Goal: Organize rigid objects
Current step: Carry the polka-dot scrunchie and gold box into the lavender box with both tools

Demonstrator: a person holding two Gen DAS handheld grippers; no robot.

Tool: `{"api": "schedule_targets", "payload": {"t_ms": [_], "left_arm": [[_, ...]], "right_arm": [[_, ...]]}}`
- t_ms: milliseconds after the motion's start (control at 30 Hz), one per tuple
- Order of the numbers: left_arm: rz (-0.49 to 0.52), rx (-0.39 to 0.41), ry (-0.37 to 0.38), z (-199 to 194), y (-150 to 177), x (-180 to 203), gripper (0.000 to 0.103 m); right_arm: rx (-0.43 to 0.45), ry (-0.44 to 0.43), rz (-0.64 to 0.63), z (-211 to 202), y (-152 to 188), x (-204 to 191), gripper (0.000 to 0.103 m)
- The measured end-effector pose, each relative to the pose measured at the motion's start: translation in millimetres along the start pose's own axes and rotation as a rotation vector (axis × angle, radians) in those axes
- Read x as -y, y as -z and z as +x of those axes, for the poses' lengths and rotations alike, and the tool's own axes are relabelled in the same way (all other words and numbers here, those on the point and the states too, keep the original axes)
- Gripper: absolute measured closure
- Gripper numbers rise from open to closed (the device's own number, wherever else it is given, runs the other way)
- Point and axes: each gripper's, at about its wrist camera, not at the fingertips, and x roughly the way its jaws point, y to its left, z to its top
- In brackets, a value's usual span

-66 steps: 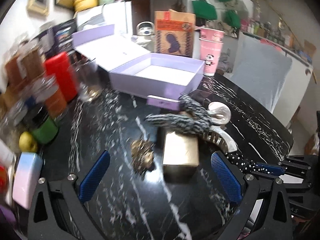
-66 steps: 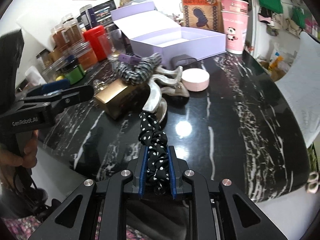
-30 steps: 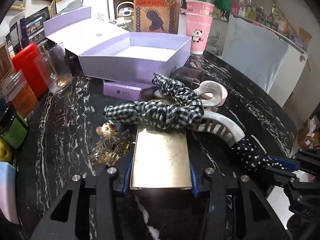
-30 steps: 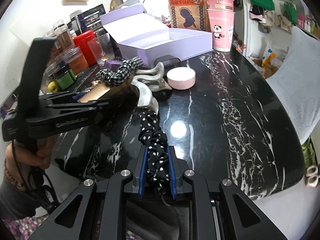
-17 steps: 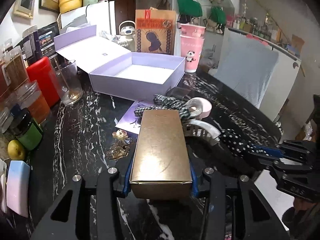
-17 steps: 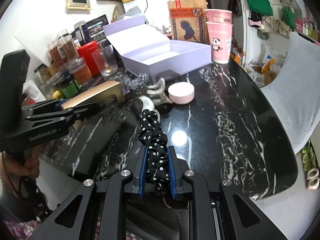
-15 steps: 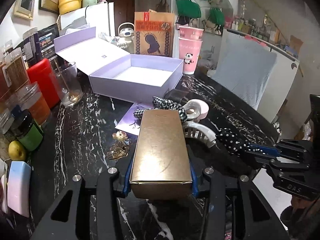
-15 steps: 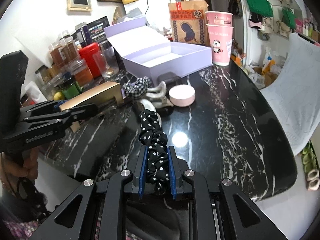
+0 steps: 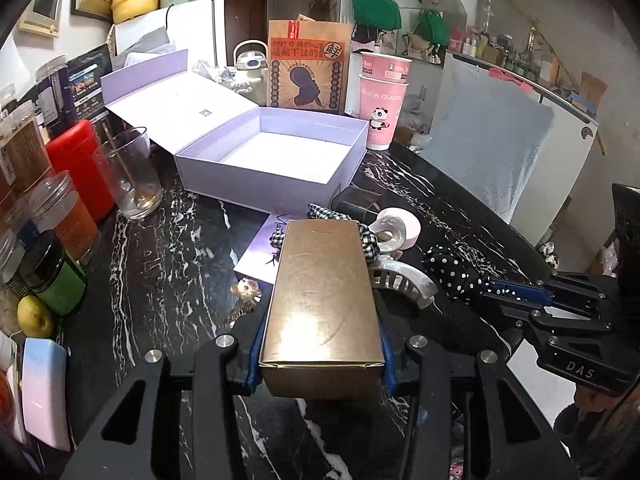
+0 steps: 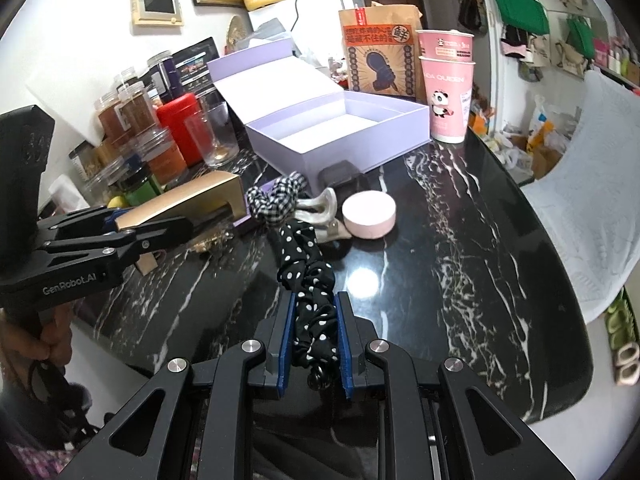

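My left gripper (image 9: 320,344) is shut on a gold rectangular box (image 9: 324,292) and holds it above the black marble table, short of the open lilac box (image 9: 276,152). The gold box also shows in the right wrist view (image 10: 188,202). My right gripper (image 10: 314,344) is shut on a black polka-dot scrunchie (image 10: 308,276), seen at the right in the left wrist view (image 9: 456,272). A checked scrunchie (image 10: 276,198), a pearly hair claw (image 9: 400,280), a round pink case (image 10: 370,214) and a small gold charm (image 9: 244,296) lie on the table.
Jars, a red canister (image 9: 80,160) and a glass (image 9: 132,176) line the left side. Two stacked pink cups (image 9: 382,104) and a brown paper bag (image 9: 308,68) stand behind the lilac box. A flat purple card (image 9: 260,252) lies under the held box. The table edge curves at the right.
My left gripper closed on the gold box and lifted it off the table, drawing back a little. My right gripper kept hold of the polka-dot scrunchie and rose slightly.
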Motion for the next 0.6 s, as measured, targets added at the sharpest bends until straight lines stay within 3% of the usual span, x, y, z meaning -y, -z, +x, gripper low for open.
{"api": "schedule_targets", "payload": {"t_ms": [600], "left_arm": [[-0.019, 0.019, 0.004, -0.3, -63.6, -16.9, 0.06]], "right_arm": [[0.025, -0.035, -0.035, 8.6, -71.2, 2.5, 0.084]]}}
